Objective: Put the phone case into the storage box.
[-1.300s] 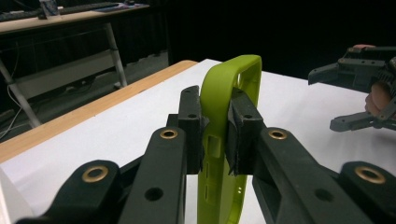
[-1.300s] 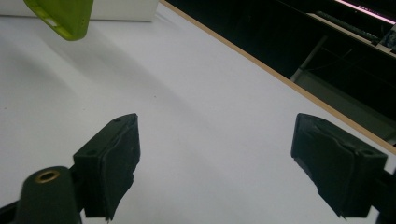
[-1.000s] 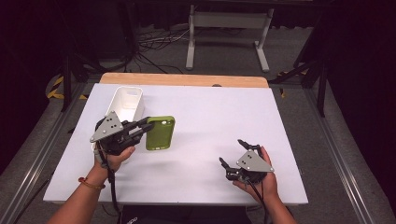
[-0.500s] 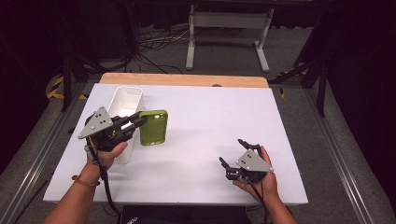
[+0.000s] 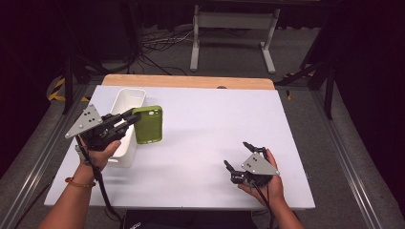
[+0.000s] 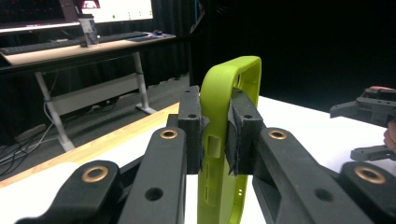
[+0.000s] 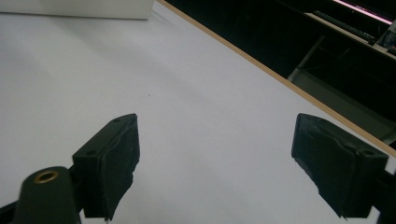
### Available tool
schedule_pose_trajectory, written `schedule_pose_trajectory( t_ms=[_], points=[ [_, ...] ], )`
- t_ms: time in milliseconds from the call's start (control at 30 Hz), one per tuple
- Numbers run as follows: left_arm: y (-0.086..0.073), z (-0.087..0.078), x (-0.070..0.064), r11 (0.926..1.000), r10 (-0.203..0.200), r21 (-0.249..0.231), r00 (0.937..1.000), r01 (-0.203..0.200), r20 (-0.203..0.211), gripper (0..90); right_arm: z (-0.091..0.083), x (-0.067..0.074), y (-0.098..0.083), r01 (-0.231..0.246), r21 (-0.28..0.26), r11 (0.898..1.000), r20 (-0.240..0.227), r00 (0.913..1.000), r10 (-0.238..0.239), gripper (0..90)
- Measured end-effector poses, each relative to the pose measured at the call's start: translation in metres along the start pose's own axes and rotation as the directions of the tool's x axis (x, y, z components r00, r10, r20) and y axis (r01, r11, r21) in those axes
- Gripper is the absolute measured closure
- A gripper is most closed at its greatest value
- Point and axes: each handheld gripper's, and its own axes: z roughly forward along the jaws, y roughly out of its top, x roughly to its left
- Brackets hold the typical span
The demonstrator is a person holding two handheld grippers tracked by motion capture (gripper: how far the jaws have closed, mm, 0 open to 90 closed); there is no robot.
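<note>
A green phone case [image 5: 148,124] hangs in the air over the table's left side, held by its left edge. My left gripper [image 5: 130,118] is shut on it, right beside the white bin [image 5: 128,99]. In the left gripper view the green phone case [image 6: 229,88] stands on edge, pinched between the two black pads [image 6: 243,126], with my left gripper [image 6: 215,133] closed around its rim. My right gripper [image 5: 239,156] rests open near the front right of the table with nothing in it. My right gripper [image 7: 215,163], in its own view, has its jaws spread wide over bare white tabletop.
The long white bin stands at the left of the white table [image 5: 215,124], under my left hand. A wooden strip [image 5: 191,82] runs along the table's far edge. Beyond it stand a desk frame [image 5: 234,33] and floor cables. The bin's side [image 7: 79,8] shows far off.
My left gripper has carried the green phone case to the left and slightly away, toward the white bin. The right gripper has stayed where it was.
</note>
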Motion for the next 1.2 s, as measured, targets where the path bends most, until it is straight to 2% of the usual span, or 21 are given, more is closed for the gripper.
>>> schedule_pose_trajectory(
  t_ms=[100,267,333,533,667,900,1133,1200],
  points=[
    [0.002,-0.001,0.005,0.9999,0.004,0.011,1.0000,-0.004,-0.002,78.7,0.001,0.000,0.000,0.003,0.005,1.000,-0.004,1.0000,-0.003,16.5],
    [0.005,-0.005,0.010,0.9999,-0.009,-0.012,0.9999,0.009,-0.009,78.8,0.001,0.000,0.000,-0.009,0.006,1.000,-0.002,1.0000,0.009,16.5],
    [0.009,-0.009,0.012,0.9999,0.013,-0.003,0.9996,-0.013,-0.023,78.8,0.001,-0.001,-0.002,-0.007,0.010,1.000,0.003,1.0000,0.007,16.5],
    [0.016,-0.016,0.023,0.9998,0.018,-0.006,0.9989,-0.018,-0.044,78.8,0.000,-0.001,-0.001,-0.018,0.010,1.000,0.014,0.9997,0.018,16.4],
    [0.018,-0.020,0.035,0.9999,0.002,-0.012,0.9985,-0.002,-0.055,78.8,0.001,0.000,-0.001,-0.013,0.010,1.000,0.015,0.9998,0.013,16.5],
    [0.021,-0.021,0.051,0.9999,0.009,0.012,0.9971,-0.008,-0.076,78.8,0.000,-0.001,-0.004,-0.020,0.021,1.000,0.023,0.9995,0.019,16.4],
    [0.025,-0.022,0.064,0.9999,0.011,0.011,0.9952,-0.010,-0.098,78.8,0.000,0.001,-0.003,-0.020,0.015,1.000,0.023,0.9995,0.019,16.4],
    [0.025,-0.021,0.069,1.0000,0.001,0.007,0.9945,0.000,-0.105,78.8,0.000,0.001,-0.003,-0.021,0.015,1.000,0.022,0.9995,0.021,16.5]
  ],
)
